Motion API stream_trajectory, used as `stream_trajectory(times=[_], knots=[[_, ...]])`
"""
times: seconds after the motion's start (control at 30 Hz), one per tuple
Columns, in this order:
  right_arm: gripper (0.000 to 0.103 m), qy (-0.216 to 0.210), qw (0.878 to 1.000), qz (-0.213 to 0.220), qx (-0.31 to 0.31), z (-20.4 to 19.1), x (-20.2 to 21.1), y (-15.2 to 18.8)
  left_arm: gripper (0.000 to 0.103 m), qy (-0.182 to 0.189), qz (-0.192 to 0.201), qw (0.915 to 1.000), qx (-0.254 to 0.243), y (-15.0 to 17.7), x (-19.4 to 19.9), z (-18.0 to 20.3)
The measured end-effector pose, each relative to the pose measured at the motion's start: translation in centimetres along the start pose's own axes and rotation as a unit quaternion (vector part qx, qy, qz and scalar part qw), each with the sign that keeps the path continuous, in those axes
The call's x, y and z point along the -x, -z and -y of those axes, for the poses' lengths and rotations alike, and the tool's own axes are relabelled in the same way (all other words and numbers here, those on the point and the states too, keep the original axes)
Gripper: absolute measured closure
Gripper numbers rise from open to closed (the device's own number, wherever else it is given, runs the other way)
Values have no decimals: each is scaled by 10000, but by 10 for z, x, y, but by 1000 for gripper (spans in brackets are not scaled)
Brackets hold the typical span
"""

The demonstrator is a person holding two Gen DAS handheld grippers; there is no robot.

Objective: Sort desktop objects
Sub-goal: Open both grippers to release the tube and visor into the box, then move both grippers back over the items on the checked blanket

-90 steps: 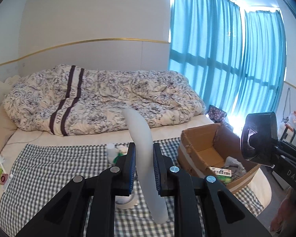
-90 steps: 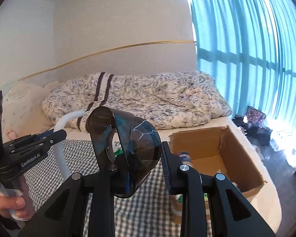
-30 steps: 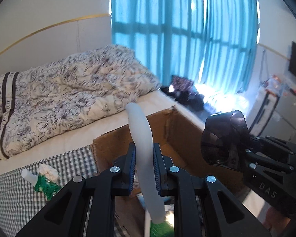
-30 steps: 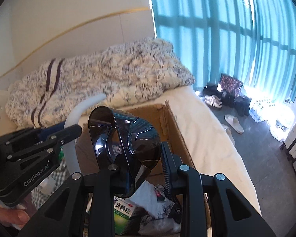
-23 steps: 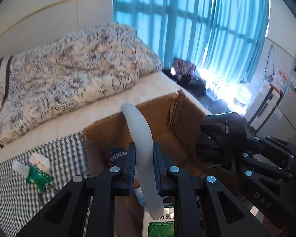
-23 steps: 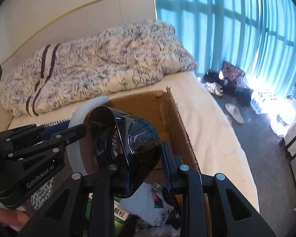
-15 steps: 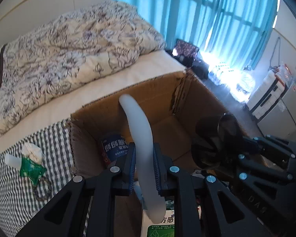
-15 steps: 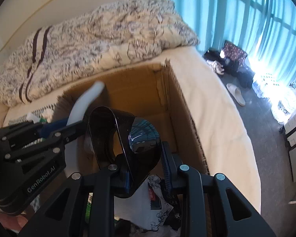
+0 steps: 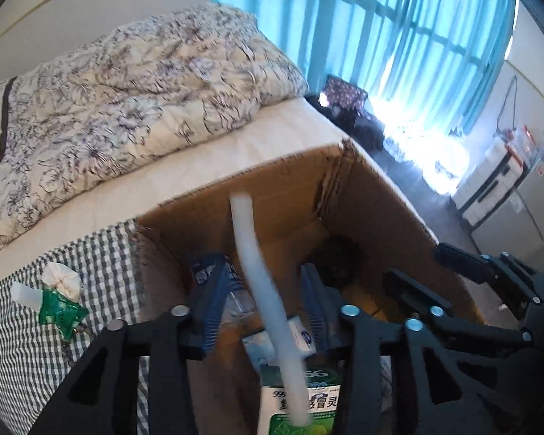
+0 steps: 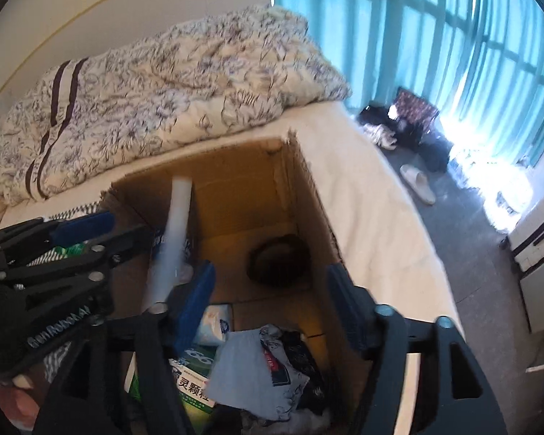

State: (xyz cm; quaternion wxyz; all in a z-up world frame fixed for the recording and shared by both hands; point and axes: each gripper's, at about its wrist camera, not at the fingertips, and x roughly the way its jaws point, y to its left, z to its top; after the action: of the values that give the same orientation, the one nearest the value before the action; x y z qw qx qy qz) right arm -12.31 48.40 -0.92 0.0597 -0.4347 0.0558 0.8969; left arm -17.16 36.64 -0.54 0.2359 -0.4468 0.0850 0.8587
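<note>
Both grippers are now standing spread over the brown cardboard box (image 10: 308,195), the dark glossy plastic shade (image 10: 279,259) lying inside, the curved white plastic tube (image 9: 263,301) dropping in.

Left gripper (image 9: 259,308) and right gripper (image 10: 272,304) are pinching nothing; the tube is risking catching the box rim or tipping out onto the checked cloth (image 9: 101,253).
</note>
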Motion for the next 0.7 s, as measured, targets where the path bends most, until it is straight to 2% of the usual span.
stream_trajectory(times=[0.3,0.7], knots=[[31,116,9981,596,44,-21,51,-10,56,-88,572,9983,30,-2,57,-6],[29,156,9909,1328,125,-48,128,-9,53,-168,1355,9906,95,5,150,-21]])
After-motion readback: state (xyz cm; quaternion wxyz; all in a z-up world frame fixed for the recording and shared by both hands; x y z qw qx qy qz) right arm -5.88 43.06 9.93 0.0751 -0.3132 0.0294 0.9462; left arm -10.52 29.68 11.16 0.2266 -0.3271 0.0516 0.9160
